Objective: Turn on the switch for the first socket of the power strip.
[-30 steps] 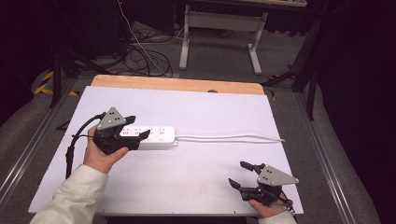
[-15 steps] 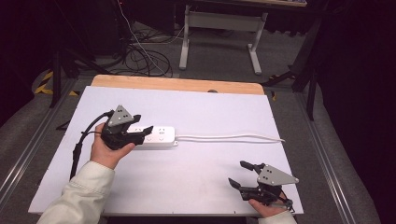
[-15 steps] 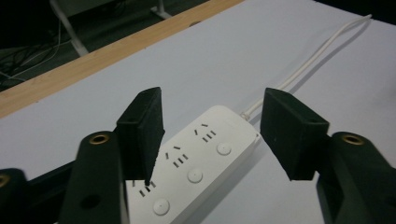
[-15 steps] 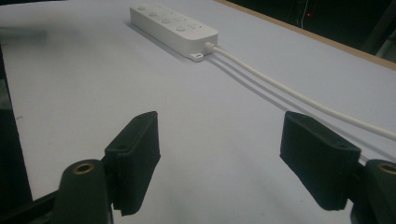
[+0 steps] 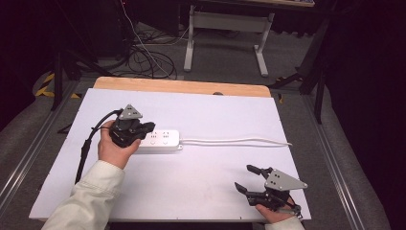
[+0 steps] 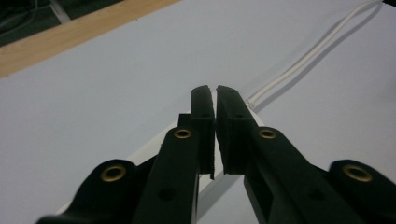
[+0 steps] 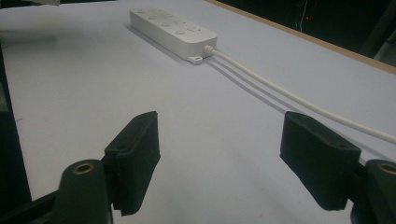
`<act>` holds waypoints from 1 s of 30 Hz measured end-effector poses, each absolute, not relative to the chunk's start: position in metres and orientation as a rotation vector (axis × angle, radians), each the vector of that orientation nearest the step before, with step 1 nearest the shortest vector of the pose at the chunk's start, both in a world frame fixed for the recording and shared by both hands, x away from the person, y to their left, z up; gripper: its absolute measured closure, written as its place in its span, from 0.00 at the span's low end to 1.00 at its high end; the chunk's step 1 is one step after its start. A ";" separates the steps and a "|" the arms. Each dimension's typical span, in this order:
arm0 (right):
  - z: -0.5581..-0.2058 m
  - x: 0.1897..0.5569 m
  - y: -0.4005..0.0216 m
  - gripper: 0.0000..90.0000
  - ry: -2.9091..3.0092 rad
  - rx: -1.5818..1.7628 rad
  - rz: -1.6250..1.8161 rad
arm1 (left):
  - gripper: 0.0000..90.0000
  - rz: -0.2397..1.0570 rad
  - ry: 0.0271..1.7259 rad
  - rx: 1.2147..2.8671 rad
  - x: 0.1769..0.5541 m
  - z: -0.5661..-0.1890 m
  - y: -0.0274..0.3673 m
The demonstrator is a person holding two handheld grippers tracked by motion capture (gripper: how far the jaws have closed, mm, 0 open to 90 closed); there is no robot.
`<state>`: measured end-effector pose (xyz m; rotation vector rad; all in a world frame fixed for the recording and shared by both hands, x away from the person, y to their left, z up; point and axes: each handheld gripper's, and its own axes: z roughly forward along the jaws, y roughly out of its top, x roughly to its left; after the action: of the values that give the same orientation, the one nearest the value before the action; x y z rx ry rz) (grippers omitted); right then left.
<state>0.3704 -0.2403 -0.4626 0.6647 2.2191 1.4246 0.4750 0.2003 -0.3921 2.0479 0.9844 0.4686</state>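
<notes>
Since the earlier frame, our left gripper (image 5: 143, 129) has slid rightward over the near end of the white power strip (image 5: 160, 140), and its jaws have just been closing; they now sit together with nothing visibly between them. Nearest us, our right gripper (image 5: 250, 179) rests at the table (image 5: 210, 191) edge, jaws wide apart. The strip lies mid-table, its cable (image 5: 239, 141) trailing right. Pressing down off-centre could skid it. The right gripper view reveals its sockets (image 7: 166, 23).
</notes>
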 end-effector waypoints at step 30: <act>-0.463 0.371 -0.242 0.32 2.222 0.659 1.423 | 1.00 0.291 1.016 2.181 0.504 -0.435 0.174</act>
<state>0.3711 -0.2415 -0.4628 0.6594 2.2221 1.4235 0.5044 0.1740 -0.4345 2.1805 1.0156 0.2907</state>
